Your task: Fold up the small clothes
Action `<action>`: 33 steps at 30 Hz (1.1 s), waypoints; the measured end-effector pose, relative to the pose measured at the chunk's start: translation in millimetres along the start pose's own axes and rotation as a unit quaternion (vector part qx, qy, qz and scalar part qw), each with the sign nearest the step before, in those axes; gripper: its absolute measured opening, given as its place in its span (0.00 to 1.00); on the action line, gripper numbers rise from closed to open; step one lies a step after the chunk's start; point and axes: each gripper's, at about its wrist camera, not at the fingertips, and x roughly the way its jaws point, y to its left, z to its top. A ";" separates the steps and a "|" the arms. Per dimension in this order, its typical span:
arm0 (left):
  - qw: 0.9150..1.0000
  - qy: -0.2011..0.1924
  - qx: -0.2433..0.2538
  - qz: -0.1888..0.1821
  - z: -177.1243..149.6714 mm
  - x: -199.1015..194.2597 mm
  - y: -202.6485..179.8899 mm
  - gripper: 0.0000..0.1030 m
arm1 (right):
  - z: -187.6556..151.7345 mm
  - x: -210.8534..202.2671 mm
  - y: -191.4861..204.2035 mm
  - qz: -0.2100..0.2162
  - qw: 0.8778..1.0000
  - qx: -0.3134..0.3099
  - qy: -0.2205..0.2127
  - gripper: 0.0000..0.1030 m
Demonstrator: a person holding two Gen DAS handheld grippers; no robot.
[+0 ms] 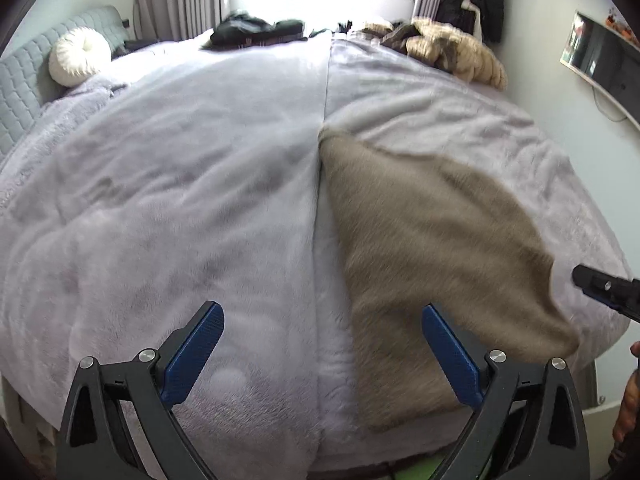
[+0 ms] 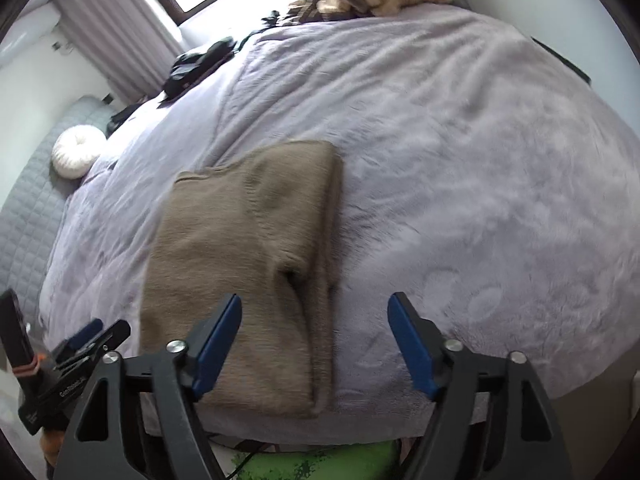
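A lilac fleece blanket (image 2: 460, 140) covers the bed. At the far edge lie a dark clothing pile (image 1: 256, 30) and a tan quilted heap (image 1: 452, 50); a white round cushion (image 1: 80, 56) rests by the grey headboard (image 1: 24, 80). Nothing lies between the claws and the folded taupe garment (image 2: 248, 264), which sits near the bed's front edge, long axis running away from that edge. Left claw (image 1: 323, 340) and right claw (image 2: 315, 328) are both spread wide, holding nothing.
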 end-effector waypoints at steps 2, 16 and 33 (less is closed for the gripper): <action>1.000 0.000 0.002 -0.001 3.8 -1.7 -6.6 0.97 | 4.5 0.3 8.0 -0.005 1.000 -0.011 0.009 0.79; 0.999 0.022 0.007 0.038 11.6 6.0 -28.5 0.99 | 3.0 14.3 37.3 -0.088 0.994 -0.057 0.031 1.00; 0.997 0.044 0.005 0.055 15.7 20.7 -35.8 0.99 | 6.7 19.4 42.3 -0.117 0.990 -0.067 0.034 1.00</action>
